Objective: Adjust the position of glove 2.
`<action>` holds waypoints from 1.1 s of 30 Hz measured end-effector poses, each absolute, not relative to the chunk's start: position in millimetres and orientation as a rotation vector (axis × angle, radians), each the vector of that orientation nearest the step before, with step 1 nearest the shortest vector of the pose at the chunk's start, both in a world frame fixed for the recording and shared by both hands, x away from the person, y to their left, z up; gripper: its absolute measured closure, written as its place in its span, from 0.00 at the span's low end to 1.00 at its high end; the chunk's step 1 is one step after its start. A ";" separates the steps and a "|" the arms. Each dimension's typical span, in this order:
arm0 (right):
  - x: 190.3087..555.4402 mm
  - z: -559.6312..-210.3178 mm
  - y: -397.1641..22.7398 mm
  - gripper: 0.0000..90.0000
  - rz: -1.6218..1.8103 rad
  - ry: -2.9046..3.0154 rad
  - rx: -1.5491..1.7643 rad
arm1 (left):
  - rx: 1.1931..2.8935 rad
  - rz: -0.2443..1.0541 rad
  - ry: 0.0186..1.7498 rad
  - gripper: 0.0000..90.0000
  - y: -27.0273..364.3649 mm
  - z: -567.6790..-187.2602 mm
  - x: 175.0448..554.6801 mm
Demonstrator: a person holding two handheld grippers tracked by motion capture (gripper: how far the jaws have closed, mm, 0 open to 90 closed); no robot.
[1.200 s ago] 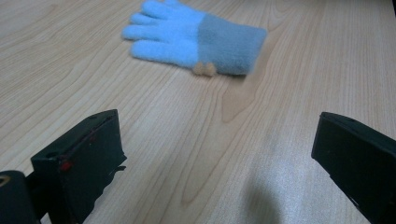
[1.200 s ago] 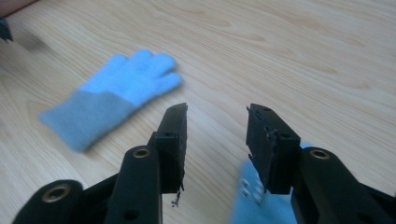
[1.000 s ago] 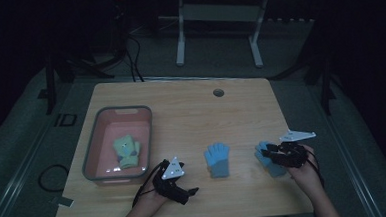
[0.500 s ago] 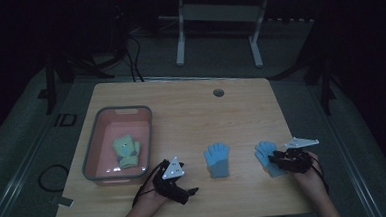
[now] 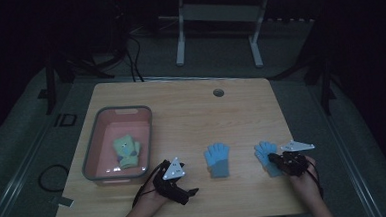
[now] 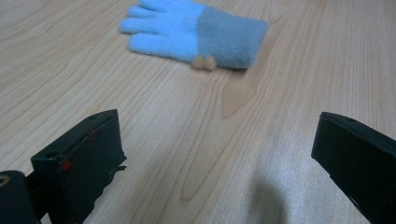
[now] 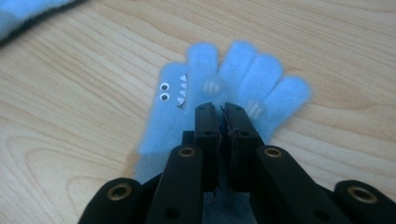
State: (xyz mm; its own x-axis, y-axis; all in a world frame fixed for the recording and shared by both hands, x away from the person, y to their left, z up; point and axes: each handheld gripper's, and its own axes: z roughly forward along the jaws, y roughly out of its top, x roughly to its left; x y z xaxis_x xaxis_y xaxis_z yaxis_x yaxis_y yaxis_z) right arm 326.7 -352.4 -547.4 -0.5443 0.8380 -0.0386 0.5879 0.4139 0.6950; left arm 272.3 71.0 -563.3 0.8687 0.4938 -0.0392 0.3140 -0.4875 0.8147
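Note:
A light-blue glove with googly eyes and teeth (image 7: 170, 100) lies flat near the table's right front (image 5: 263, 151). My right gripper (image 7: 222, 108) points down onto its palm. Its jaws have just been closing and now stand together, pinching the fabric at their tips (image 5: 273, 158). A second blue glove with a grey cuff (image 5: 217, 160) lies at the table's middle front, and also ahead of my left gripper (image 6: 196, 30). The left gripper (image 6: 215, 126) rests low over bare wood, jaws wide open with nothing between them (image 5: 193, 192).
A pink bin with a grey rim (image 5: 90, 149) stands at the left and holds a yellow-green glove (image 5: 126, 151). A round cable hole (image 5: 218, 92) sits at the table's far middle. The room beyond the table is dark, with a white stand behind.
My right gripper has dropped onto the right glove and its jaws have shut. The left gripper and the middle glove have stayed in place.

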 end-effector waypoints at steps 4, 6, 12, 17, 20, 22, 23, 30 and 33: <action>325.5 -543.5 -350.1 0.96 0.916 2.257 1.284 | 2.119 0.250 0.583 0.03 71.1 -563.1 272.4; 322.0 -534.7 -341.5 0.96 0.881 2.230 1.280 | 2.121 0.253 0.583 0.03 71.3 -563.0 272.8; 316.9 -511.9 -324.8 0.96 0.956 2.164 1.348 | 2.121 0.255 0.585 0.03 71.1 -563.1 272.6; 313.0 -491.4 -301.4 0.96 1.010 2.100 1.393 | 2.117 0.260 0.590 0.03 70.6 -563.6 271.7; 311.5 -486.0 -287.3 0.96 1.023 2.054 1.412 | 2.118 0.248 0.596 0.03 69.8 -566.2 271.4; 310.4 -485.3 -278.1 0.96 1.040 2.043 1.425 | 2.128 0.258 0.590 0.03 68.3 -566.4 270.8; 310.3 -485.4 -272.8 0.96 1.051 2.044 1.433 | 2.126 0.259 0.590 0.03 67.4 -566.4 270.2; 309.4 -484.0 -235.9 0.96 1.096 2.076 1.447 | 2.132 0.278 0.581 0.03 66.0 -565.3 269.4; 310.9 -485.1 -223.4 0.96 1.102 2.082 1.453 | 2.135 0.286 0.582 0.03 66.0 -564.7 269.5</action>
State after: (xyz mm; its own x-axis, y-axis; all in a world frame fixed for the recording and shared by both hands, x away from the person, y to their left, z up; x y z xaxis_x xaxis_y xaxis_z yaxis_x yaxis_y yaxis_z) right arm 310.9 -223.4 -485.1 -0.3987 0.9079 0.1293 0.6173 0.1614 0.7700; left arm 269.5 66.0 -564.7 0.8637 0.5039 -0.0080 0.3013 -0.5036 0.8097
